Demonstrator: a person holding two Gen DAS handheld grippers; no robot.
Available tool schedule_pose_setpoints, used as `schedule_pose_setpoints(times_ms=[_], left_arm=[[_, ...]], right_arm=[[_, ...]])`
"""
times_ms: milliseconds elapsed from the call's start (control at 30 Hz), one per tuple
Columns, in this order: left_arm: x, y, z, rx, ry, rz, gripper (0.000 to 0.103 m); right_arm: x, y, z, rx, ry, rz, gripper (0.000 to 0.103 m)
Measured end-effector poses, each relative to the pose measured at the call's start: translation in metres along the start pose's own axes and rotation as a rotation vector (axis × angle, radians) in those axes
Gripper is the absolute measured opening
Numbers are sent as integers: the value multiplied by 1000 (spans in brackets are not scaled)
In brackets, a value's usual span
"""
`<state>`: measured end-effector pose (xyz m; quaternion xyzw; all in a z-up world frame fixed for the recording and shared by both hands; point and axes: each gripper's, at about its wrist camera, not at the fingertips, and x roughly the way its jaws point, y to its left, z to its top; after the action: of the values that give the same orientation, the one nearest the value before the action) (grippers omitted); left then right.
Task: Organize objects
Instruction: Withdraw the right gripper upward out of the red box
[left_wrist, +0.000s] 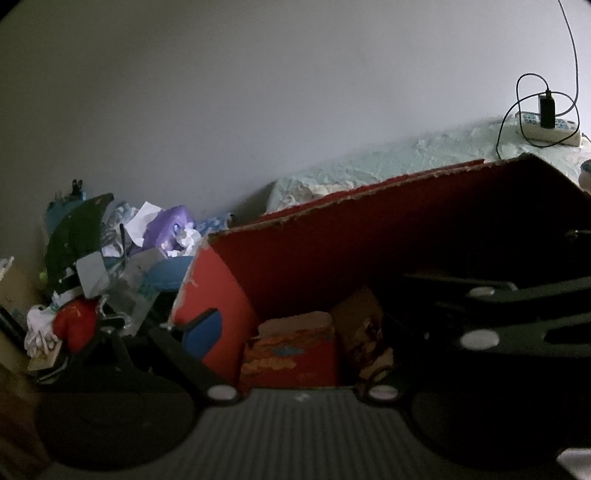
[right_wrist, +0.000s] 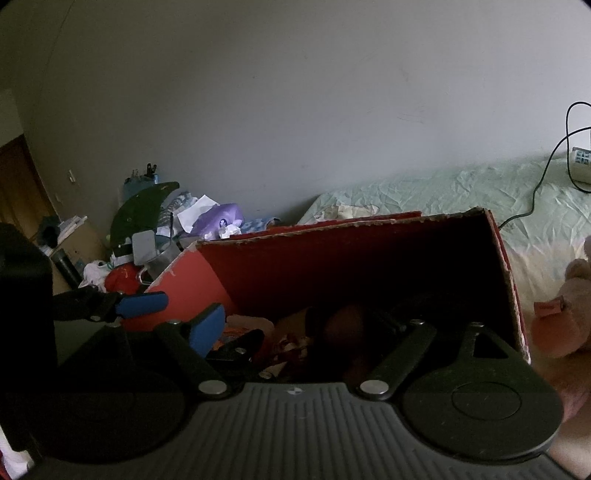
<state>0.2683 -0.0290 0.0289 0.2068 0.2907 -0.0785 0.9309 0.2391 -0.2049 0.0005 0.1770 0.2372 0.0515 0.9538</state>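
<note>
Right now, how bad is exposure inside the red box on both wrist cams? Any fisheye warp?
Left wrist view: red box interior underexposed at right, the orange packet inside still readable; bright wall; edges bend. Right wrist view: box interior nearly black, contents unreadable; plush toy at the right edge soft and blurred.

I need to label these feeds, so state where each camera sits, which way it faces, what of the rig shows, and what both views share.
Left wrist: sits on the left gripper, looking forward into the red box at a patterned packet; its blue-padded fingers show, the right gripper's linkage crossing at right.
Right wrist: sits on the right gripper, facing the same box; the left gripper enters at left, a pink plush toy lies at right.
Shared: box, clutter pile, green bedspread, power strip.
</note>
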Motion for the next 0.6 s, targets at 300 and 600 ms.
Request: schedule_pose_setpoints(times_ms=[300,600], left_arm=[[2,4,2,-35,11,-10,95],[-39,10,3,-132,-37,-15,95]], right_arm=[[3,-4,2,45,19,35,85],[-44,10,-1,64,-73,-33,85]])
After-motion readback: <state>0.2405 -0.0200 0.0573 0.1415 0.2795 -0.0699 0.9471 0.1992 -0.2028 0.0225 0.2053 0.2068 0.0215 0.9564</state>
